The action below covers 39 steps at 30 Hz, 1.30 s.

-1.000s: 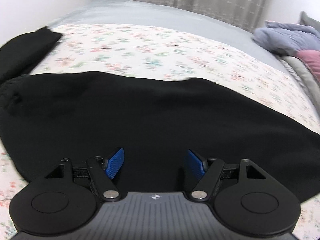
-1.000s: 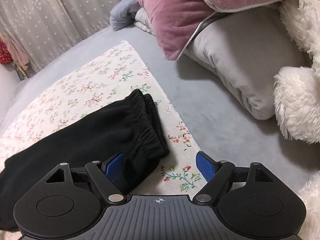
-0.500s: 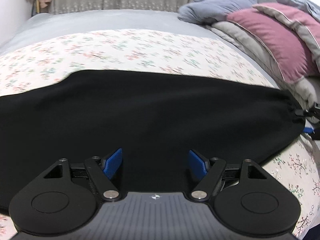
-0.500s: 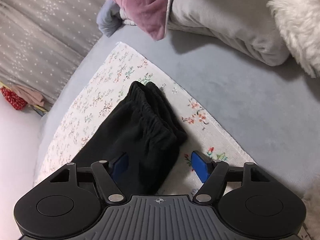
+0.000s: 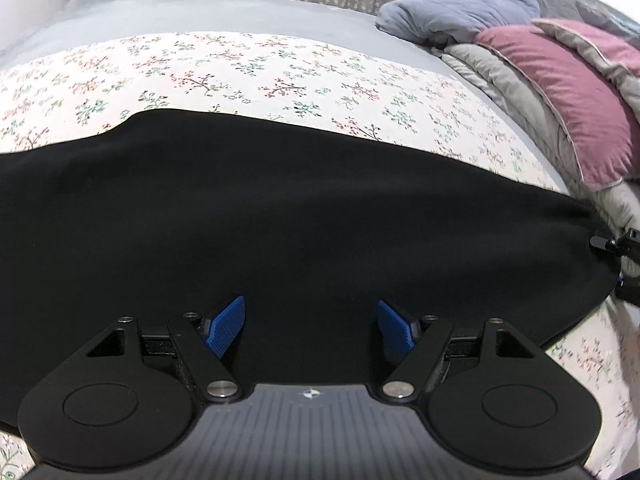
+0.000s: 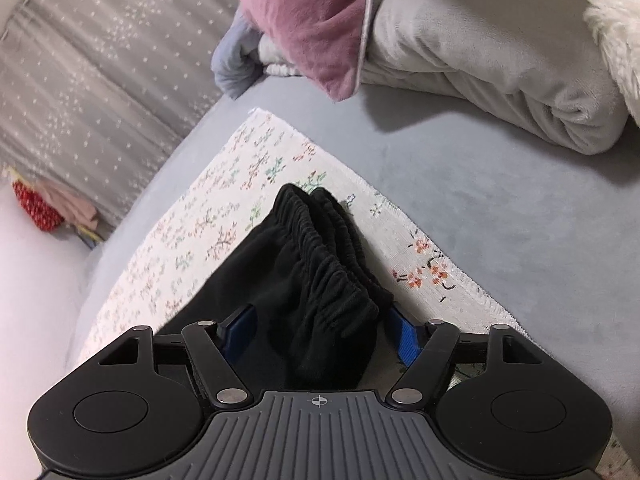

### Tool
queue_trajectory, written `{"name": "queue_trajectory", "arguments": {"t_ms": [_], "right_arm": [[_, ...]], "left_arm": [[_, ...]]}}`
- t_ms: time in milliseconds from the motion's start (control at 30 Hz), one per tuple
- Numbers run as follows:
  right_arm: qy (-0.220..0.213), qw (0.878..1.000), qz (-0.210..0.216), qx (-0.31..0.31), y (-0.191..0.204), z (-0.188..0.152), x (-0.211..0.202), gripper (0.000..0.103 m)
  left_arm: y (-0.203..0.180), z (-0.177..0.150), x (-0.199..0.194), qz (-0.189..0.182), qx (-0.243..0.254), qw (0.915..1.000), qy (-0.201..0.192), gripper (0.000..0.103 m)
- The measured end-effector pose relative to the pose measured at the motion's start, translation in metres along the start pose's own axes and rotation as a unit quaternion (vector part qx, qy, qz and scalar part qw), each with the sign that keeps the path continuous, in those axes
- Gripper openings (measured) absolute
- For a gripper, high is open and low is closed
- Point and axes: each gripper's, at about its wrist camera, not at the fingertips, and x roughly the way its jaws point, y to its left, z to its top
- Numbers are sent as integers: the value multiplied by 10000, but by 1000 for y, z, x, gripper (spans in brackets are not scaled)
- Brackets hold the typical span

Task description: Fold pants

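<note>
Black sweatpants [image 5: 280, 216] lie lengthwise across the floral cloth [image 5: 248, 76] on the grey bed [image 6: 500, 208], already doubled leg-on-leg by the look of it: right wrist view shows two stacked layers of elastic waistband [image 6: 320, 248] at the end nearest the pillows.

Right gripper [image 6: 324, 336] sits low at the waistband corner w/ fingers spread wide, one blue pad [image 6: 406, 338] on the outer side touching or just beside the fabric edge, the other pad [image 6: 240, 330] partly hidden behind the cloth. The waistband bunch is between the pads but not pinched; nothing is grasped yet. Left gripper [image 5: 310, 326] hovers over the mid-leg stretch, pads released and wide apart, plain black fabric under and between them; can't tell if the tips actually touch the cloth.

Step in hand, my read: lining up the grab for the crosswise fold, i.e. waist end brought over toward the cuffs. Cuff end isn't in view, so how far the fold must travel is unknown.

Next move calls for the right fingers to close on both waistband layers together, not just the top one, else the stack splits when lifted. Left looks placed to take the near edge or pin the middle as a crease line; unclear which. Fabric is soft and thick, so a deep bite at the elastic should hold better than a tip pinch.

Pink pillow [image 6: 304, 20] and grey folded blanket [image 6: 500, 72] sit well apart from the pants, no obstruction.
</note>
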Motion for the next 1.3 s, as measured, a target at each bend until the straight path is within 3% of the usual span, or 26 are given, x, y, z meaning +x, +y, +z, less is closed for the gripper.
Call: {"name": "queue_trajectory", "arguments": {"t_ms": [67, 100, 233, 433, 600, 700, 800, 900, 967, 1067, 1133, 1200, 1300], "right_arm": [[-16, 9998, -82, 180, -3, 1, 1, 40], [-5, 9994, -39, 336, -5, 2, 1, 37], [-55, 9980, -27, 631, -7, 0, 3, 32], [-212, 9981, -56, 578, 5, -2, 0, 26], [-407, 9991, -99, 54, 29, -1, -5, 26], [-616, 9970, -258, -379, 50, -5, -10, 25], [-926, 9869, -452, -1238, 86, -15, -14, 25], [-1243, 9595, -636, -2448, 136, -41, -16, 25], [-1389, 9310, -641, -3314, 170, -67, -15, 25], [-1444, 8721, -523, -4646, 218, -122, -8, 25], [-1235, 8319, -422, -5393, 240, -159, 3, 26], [-935, 7835, -399, -6130, 255, -198, 17, 26], [-449, 7130, -526, -6977, 262, -249, 39, 28]], "left_arm": [[-6, -2, 2, 24, 149, 9999, -5, 86], [-9, -3, 2, 30, 215, 9998, -8, 86], [-18, -4, 4, -21, 366, 9993, -19, 87], [-21, -6, 6, 1, 465, 9989, -29, 89], [-29, -5, 9, 29, 600, 9982, -19, 91], [-23, 1, 8, -140, 337, 9993, -16, 91], [-5, 8, 4, -304, -156, 9994, -42, 91], [14, 11, 2, -446, -652, 9969, -14, 91], [29, 14, -1, -586, -1063, 9926, -17, 91], [53, 14, -4, -793, -1808, 9803, -34, 91], [69, 11, -4, -948, -2271, 9693, 2, 91], [76, 7, -4, -1083, -2516, 9617, 0, 91], [76, 8, -5, -1116, -2498, 9618, 11, 91]]}}
